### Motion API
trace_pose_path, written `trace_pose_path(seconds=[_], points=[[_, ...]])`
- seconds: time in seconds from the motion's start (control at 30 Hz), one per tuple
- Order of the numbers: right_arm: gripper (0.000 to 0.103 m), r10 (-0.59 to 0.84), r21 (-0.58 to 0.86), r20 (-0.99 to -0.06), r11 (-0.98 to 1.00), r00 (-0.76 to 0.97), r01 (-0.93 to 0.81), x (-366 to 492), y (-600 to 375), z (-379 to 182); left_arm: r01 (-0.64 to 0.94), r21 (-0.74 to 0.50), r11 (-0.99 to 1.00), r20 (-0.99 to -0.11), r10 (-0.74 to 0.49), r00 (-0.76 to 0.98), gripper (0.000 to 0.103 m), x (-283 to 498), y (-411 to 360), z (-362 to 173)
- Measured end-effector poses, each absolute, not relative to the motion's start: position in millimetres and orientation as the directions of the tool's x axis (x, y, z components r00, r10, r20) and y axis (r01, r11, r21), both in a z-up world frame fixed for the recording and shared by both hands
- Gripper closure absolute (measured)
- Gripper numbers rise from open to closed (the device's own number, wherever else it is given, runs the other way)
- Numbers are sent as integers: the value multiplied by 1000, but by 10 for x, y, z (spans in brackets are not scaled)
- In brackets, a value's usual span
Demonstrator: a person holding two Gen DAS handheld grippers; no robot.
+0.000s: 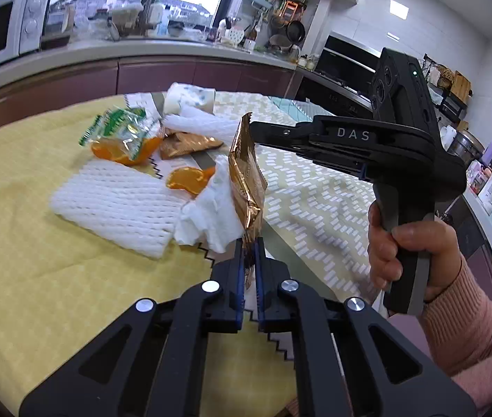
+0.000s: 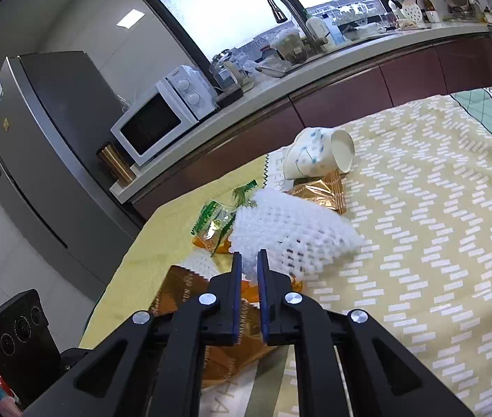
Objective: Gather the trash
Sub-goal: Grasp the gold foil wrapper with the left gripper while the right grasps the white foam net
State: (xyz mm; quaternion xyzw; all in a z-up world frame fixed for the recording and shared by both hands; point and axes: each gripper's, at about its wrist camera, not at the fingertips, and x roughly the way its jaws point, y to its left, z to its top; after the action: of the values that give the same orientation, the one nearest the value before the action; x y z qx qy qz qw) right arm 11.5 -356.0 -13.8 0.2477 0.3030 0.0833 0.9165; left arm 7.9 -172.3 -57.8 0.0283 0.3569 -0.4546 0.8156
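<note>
Beside the tissue [image 1: 211,215], the left gripper [image 1: 250,243] pinches the gold wrapper [image 1: 246,177] by its bottom edge. Light, crinkly and slick, it probably needs an edge pinch; the right gripper [image 2: 248,260] has its jaws nearly closed, apparently on the foam net [image 2: 291,232].

Gold wrapper [image 2: 190,299]: lower part hidden behind right claw [image 2: 248,260].
Wrapper print: blurred, unreadable.
Orange peel [image 2: 211,243]: mostly covered by foam net [image 2: 291,232].
</note>
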Motion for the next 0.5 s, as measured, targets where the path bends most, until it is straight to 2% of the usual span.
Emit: trace_pose_path(seconds=[0.27, 0.5], points=[[97, 308, 506, -466, 862, 829, -36, -39, -3558, 60, 735, -283, 615, -568, -726, 389, 97, 37, -1260, -429], [97, 374, 485, -426, 863, 824, -141, -24, -3233, 290, 685, -279, 673, -539, -700, 468, 97, 25, -851, -287]])
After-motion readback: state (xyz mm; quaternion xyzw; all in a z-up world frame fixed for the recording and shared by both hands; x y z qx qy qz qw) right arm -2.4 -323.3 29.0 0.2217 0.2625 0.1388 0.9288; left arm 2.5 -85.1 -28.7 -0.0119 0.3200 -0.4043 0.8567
